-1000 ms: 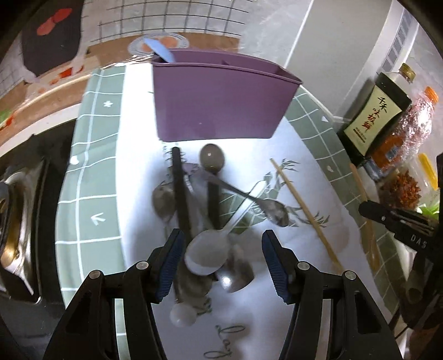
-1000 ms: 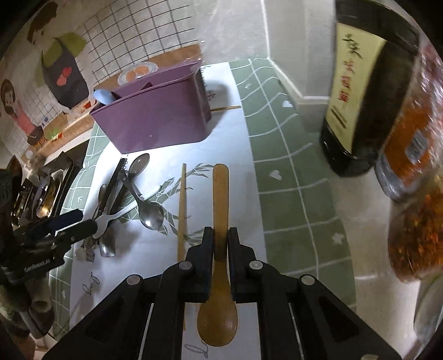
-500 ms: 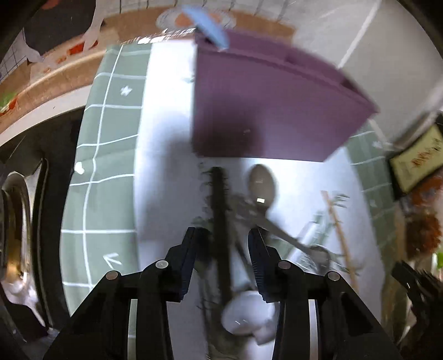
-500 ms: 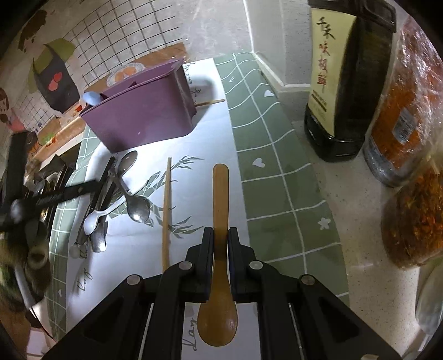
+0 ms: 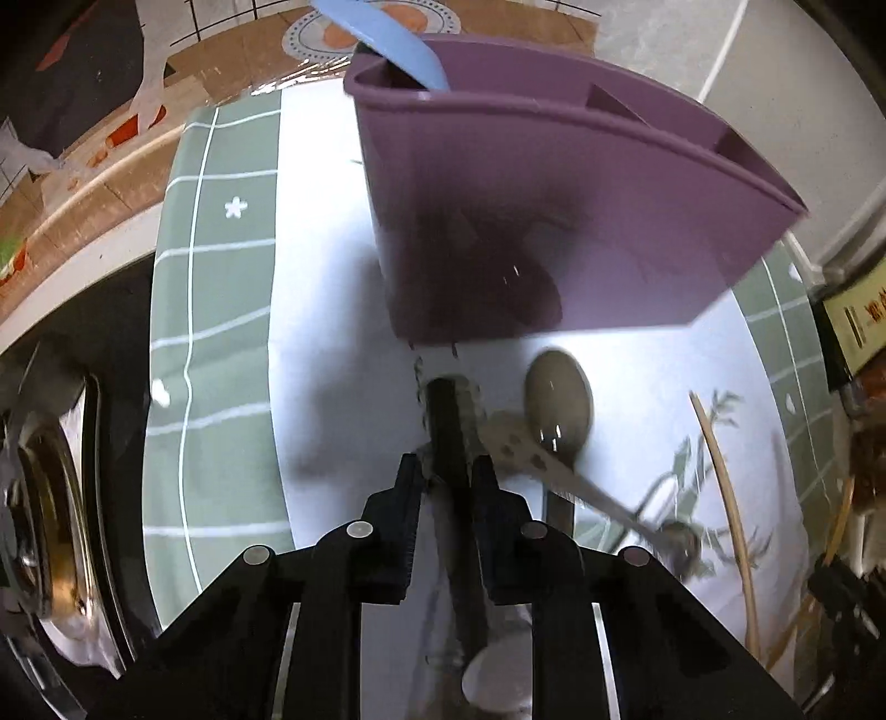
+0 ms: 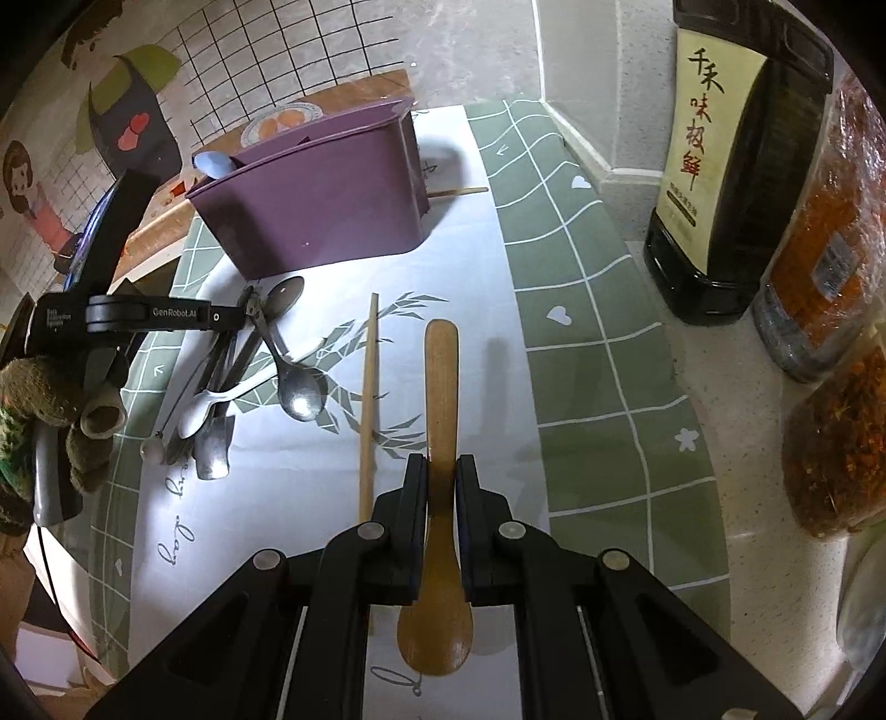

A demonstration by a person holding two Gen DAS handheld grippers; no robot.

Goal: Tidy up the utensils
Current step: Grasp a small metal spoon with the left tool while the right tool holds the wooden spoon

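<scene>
Nearest to us on the right side, our right gripper (image 6: pixel 441 473) is closed on the neck of a wooden spoon (image 6: pixel 440 387). The bowl of the spoon lies behind the fingers, toward the camera; the handle points forward over the white mat (image 6: pixel 470 266). A single chopstick (image 6: pixel 368 399) lies on the mat just beside the spoon, on its left.

On the left side, our left gripper (image 5: pixel 447 476) is closed around a black handle (image 5: pixel 446 421) at the top of the pile of spoons (image 6: pixel 249 365). The handle runs back between the fingers toward the camera. We cannot tell from the blurred view whether it is lifted clear of the pile. A grey spoon bowl (image 5: pixel 559 399) lies just right of the handle, and a metal spoon (image 6: pixel 296 382) crosses the pile at an angle.

Beyond the pile stands the purple holder (image 5: pixel 554 221), upright on the mat, with divided compartments. A blue spoon (image 5: pixel 387 41) stands in its left end compartment.

Farther right, off the mat, a dark sauce bottle (image 6: pixel 731 166) stands against the wall, beside a bag of red flakes (image 6: pixel 825 232).
</scene>
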